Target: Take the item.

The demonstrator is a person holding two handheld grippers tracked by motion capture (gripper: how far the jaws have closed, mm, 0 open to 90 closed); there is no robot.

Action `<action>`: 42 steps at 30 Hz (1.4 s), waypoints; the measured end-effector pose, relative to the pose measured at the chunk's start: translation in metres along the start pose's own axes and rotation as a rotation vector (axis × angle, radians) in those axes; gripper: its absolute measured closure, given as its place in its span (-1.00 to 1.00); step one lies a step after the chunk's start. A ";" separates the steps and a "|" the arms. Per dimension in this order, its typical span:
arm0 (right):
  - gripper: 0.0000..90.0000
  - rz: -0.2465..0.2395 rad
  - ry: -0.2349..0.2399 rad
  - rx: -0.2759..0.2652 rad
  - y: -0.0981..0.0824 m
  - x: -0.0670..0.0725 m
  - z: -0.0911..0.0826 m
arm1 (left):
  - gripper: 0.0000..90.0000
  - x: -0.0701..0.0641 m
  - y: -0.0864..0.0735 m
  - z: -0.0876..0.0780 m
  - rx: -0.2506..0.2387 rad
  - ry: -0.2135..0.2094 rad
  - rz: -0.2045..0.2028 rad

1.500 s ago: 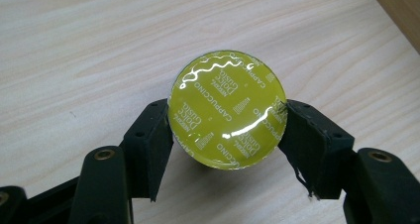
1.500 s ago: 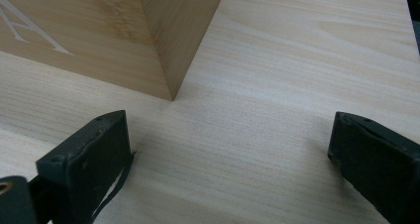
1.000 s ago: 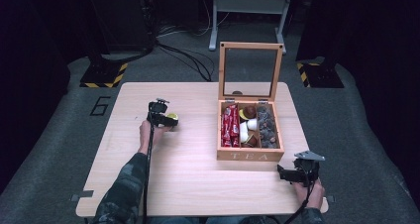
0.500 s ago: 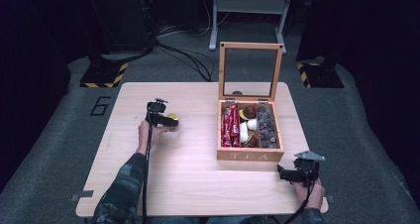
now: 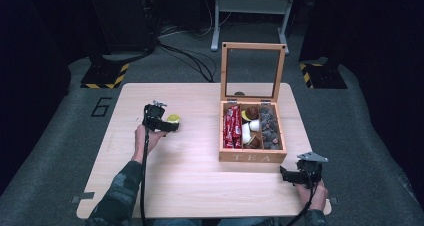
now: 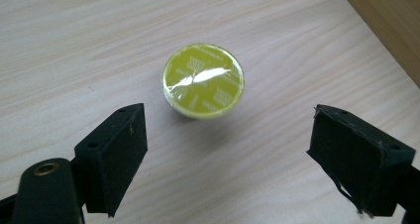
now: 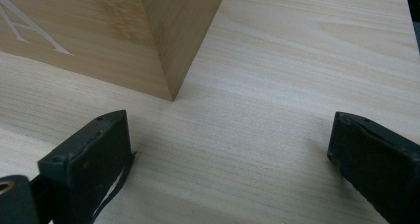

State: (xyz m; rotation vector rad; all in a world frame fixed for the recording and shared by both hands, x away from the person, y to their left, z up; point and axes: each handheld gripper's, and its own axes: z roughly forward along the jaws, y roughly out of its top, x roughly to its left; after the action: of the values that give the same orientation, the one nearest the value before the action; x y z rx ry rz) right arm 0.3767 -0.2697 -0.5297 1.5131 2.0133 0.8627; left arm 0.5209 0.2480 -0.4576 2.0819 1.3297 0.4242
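A yellow foil-topped capsule [image 6: 203,80] stands on the wooden table [image 5: 190,181], left of centre; in the high view the capsule [image 5: 173,118] sits just past the tips of my left gripper [image 5: 168,124]. The left gripper [image 6: 228,122] is open. Its jaws have just been opening, with nothing pressed between the pads, and the capsule lies a little ahead of them. My right gripper [image 5: 284,175] rests near the table's front right edge. It is open and empty, and in its own view the right gripper [image 7: 228,130] faces the corner of the wooden tea box [image 7: 148,35].
The tea box [image 5: 252,157] stands right of centre with its glass lid [image 5: 252,71] upright. Its compartments hold red packets [image 5: 231,126], several capsules and dark items. A black cable trails along the person's left forearm. Bare tabletop lies between the two hands.
The left gripper's jaws have spread and the hand has lifted back slightly from the yellow capsule, which stays on the table. The right gripper has not moved.
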 end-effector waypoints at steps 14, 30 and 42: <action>-0.95 0.003 -0.002 -0.001 0.000 0.000 0.000 | -0.72 -0.019 -0.020 -0.058 -0.096 0.035 0.116; -0.95 0.003 -0.003 -0.001 0.000 0.000 0.000 | -0.75 -0.026 -0.081 -0.105 -0.180 0.064 0.104; -0.95 0.005 -0.004 -0.001 0.000 0.001 0.000 | -0.81 -0.010 -0.146 -0.097 -0.105 0.101 0.042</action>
State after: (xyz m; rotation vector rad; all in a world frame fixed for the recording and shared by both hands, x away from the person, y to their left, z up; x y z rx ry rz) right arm 0.3766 -0.2691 -0.5296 1.5193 2.0071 0.8618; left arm 0.3595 0.3143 -0.4795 2.0275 1.2942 0.6108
